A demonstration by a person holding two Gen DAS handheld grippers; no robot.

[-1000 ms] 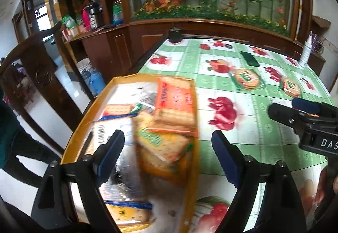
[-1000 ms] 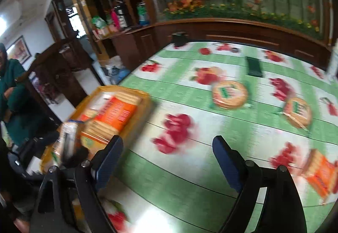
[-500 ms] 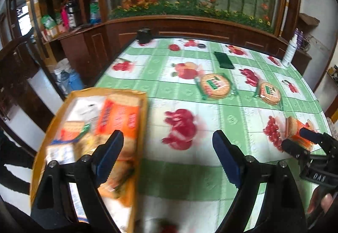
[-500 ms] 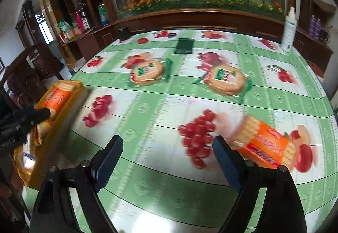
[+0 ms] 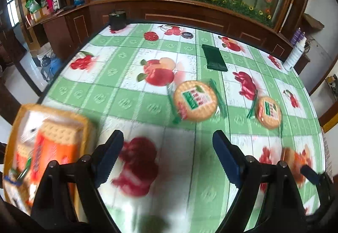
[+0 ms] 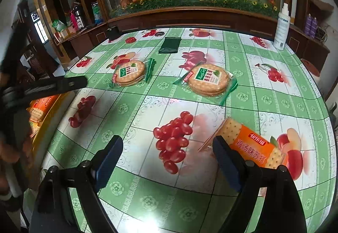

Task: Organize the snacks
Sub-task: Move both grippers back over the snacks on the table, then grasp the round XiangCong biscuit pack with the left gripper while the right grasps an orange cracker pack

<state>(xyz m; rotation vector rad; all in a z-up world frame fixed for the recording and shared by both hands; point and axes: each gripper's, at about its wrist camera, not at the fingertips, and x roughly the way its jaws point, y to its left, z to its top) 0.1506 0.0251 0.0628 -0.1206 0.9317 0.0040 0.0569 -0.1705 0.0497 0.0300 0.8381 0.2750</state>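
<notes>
Hovering over the fruit-print tablecloth (image 6: 190,195), the right gripper (image 6: 166,154) has its 2 blue-padded jaws spread wide with nothing between them. An orange cracker pack (image 6: 251,146) lies flat on the cloth just beyond and to the right of its right pad; whether that pad touches the pack is not clear. Farther up the table sit 2 round cracker packs in clear green-edged wrappers, one (image 6: 208,79) ahead and one (image 6: 130,73) to its left, well apart from each other. A dark green sachet (image 6: 169,45) lies beyond them, and a white spray bottle (image 6: 282,26) stands at the far right edge.

The left gripper (image 5: 168,154) is likewise wide open and empty, above a red fruit print on the cloth. To its left a yellow tray (image 5: 88,125) at the table's near left corner holds several cracker packs, an orange one (image 5: 55,148) uppermost; this view is blurred, so the rest cannot be told apart. In the right wrist view, the left gripper's dark finger (image 6: 69,83) reaches in from the left above the tray's edge (image 6: 52,114).
</notes>
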